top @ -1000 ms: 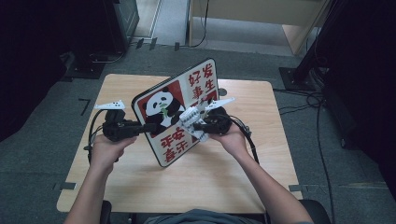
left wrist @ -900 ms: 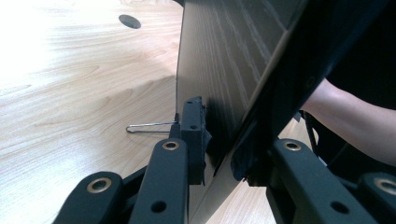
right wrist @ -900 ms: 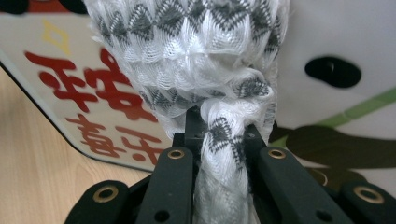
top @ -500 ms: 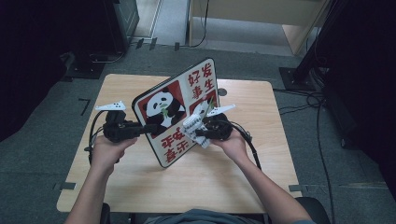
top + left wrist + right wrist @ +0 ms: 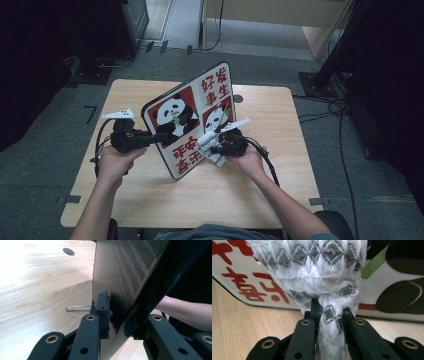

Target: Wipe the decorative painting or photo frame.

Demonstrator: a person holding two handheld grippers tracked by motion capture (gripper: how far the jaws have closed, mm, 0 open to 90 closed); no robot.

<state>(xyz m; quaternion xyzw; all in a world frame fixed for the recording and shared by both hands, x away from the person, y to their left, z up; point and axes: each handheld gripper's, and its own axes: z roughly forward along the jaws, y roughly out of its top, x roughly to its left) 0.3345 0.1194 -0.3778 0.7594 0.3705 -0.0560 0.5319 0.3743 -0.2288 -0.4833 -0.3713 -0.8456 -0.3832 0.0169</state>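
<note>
A panda picture board (image 5: 190, 120) with red characters stands tilted on its lower edge on the wooden table (image 5: 150, 200). My left gripper (image 5: 155, 137) is shut on the board's left edge; in the left gripper view its jaws (image 5: 117, 320) clamp the board (image 5: 117, 277) from both sides, wood-grain back showing. My right gripper (image 5: 212, 149) is shut on a white and grey knitted cloth (image 5: 207, 145) pressed against the board's lower front. The right gripper view has the cloth (image 5: 312, 270) bunched between the jaws (image 5: 329, 312), against the printed face (image 5: 242, 280).
A thin wire loop (image 5: 80, 307) lies on the table behind the board. A round cable hole (image 5: 237, 98) sits near the table's far edge. Cables (image 5: 320, 110) run on the floor at the right, and dark equipment stands around the table.
My right gripper has slid the cloth down the board's face toward the near edge. The left gripper and the board have stayed about where they were.
</note>
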